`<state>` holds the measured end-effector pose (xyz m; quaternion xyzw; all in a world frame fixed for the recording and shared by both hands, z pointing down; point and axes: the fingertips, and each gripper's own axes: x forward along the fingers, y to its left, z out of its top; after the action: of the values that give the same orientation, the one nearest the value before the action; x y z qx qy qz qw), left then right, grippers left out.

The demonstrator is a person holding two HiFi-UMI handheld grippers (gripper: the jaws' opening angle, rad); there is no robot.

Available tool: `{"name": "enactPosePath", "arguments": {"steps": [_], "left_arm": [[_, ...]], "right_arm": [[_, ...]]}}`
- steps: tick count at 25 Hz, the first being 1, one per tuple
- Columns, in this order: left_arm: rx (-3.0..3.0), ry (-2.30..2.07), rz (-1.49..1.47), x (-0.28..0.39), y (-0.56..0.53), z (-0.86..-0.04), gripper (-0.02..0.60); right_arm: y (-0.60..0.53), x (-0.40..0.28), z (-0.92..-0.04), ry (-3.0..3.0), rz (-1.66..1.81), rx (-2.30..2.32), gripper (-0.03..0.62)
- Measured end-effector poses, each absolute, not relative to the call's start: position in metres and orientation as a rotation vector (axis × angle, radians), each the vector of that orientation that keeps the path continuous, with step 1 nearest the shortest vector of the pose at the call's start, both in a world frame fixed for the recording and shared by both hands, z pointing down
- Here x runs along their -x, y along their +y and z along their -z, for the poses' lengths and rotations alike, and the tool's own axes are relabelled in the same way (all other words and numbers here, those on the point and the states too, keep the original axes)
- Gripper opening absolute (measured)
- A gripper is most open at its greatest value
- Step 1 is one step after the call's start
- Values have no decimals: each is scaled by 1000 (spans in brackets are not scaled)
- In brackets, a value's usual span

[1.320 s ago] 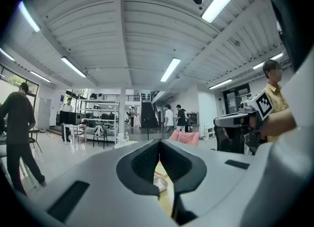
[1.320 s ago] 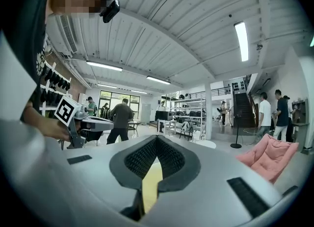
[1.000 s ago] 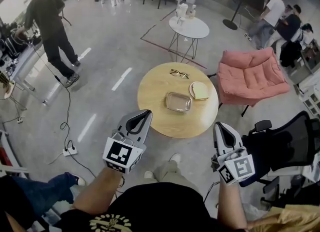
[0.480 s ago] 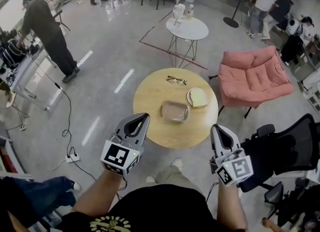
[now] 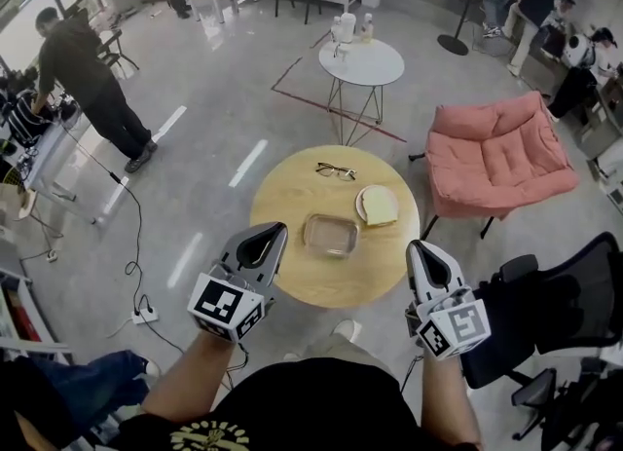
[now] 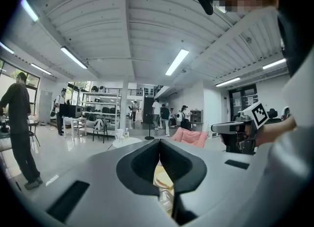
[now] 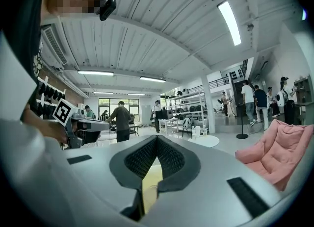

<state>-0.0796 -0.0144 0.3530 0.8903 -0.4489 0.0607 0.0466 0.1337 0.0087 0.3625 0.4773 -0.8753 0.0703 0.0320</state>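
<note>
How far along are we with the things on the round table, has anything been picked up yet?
Done: nothing visible; the clear container, bread slice and glasses lie untouched on the round table. In hand: nothing; the left gripper and right gripper hover over the table's near edge, jaws together, empty. Left: every reach and grasp, it seems.

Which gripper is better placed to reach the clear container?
Left, probably: the left gripper points at the clear container from close by; the right gripper sits farther off, nearer the bread slice.
</note>
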Motion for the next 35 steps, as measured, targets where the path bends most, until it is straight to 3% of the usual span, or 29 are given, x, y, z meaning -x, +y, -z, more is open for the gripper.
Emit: {"name": "enactPosePath", "arguments": {"steps": [15,35], "left_arm": [[-2527,-1531,-232,52,-63,-379,18],[-2403,-1324,-367,60,-122,-466,18]], "right_arm": [[-74,-175,-377,-2790,-267,-1280,15],[-120,-155,-436,-2706,-442,-1292,15]]}}
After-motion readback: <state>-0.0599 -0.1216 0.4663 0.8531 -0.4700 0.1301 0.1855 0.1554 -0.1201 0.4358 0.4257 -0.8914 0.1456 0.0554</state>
